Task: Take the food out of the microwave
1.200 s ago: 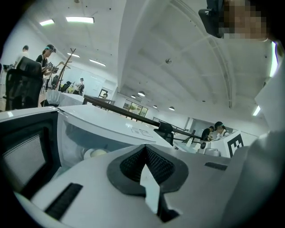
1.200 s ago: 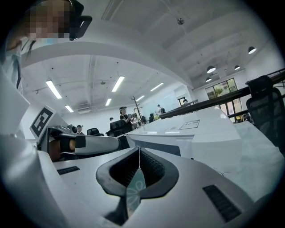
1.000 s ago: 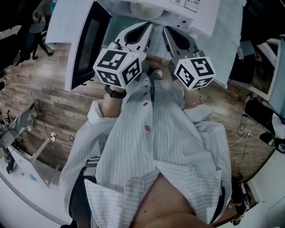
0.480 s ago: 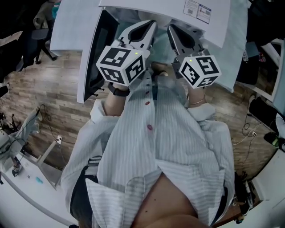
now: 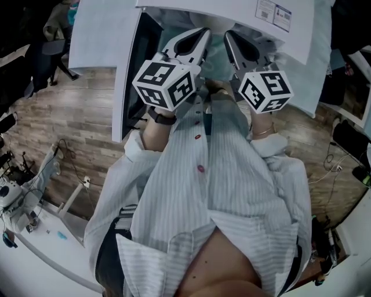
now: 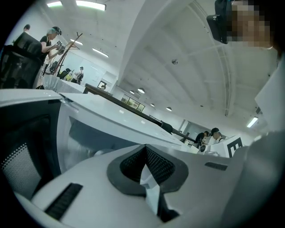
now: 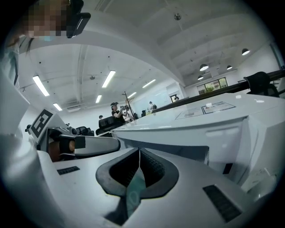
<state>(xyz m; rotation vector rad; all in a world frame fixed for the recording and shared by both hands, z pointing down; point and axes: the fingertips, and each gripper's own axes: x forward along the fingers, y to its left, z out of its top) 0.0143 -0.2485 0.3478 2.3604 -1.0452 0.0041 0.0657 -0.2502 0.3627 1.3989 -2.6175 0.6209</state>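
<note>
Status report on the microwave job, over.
Shut and empty: left tool, right tool. The microwave door is open; pale rounded shape inside, likely the food, untouched. Nothing seen in the way.

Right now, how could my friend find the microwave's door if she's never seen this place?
Find the big white microwave at the top of the head view. Its door hangs open on the left side. It alone has a dark window in a white frame.

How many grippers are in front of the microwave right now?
2. The left gripper is next to the open door; the right gripper is just right of it. Both face the microwave. No more seem hidden.
</note>
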